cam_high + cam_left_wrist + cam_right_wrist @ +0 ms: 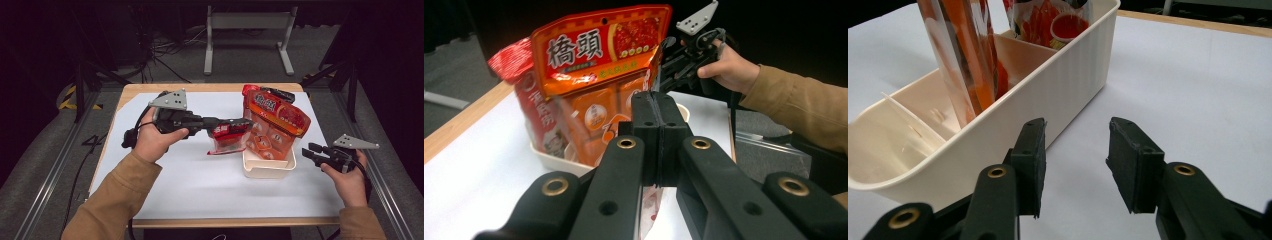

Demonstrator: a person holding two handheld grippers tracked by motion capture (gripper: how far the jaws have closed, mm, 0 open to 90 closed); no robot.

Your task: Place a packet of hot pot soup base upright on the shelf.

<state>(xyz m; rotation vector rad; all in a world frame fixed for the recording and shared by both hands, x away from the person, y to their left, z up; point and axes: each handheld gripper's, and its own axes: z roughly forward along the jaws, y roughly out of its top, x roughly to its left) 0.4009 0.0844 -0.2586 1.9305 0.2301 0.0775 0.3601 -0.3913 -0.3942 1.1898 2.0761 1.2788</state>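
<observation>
My left gripper (pixel 246 123) points toward the white divided bin (pixel 267 172) and is shut on the top edge of a small red and clear pouch (pixel 229 140). The pouch hangs just left of the bin, above the table. In the left gripper view the jaws (pixel 657 100) are pressed together, with the pouch (pixel 649 212) showing beneath them. A tall orange pouch (pixel 277 120) stands upright in the bin, and a red pouch (pixel 519 70) stands behind it. My right gripper (pixel 306 151) rests open to the right of the bin. Nothing lies between its jaws (pixel 1075 150), which face the bin's wall (pixel 1068 65).
A white sheet (pixel 200 180) covers the wooden table, whose edge (pixel 210 87) shows at the back. The bin's nearest compartment (pixel 893 145) holds nothing. A grey metal stand (pixel 247 30) and cables lie on the floor beyond the table.
</observation>
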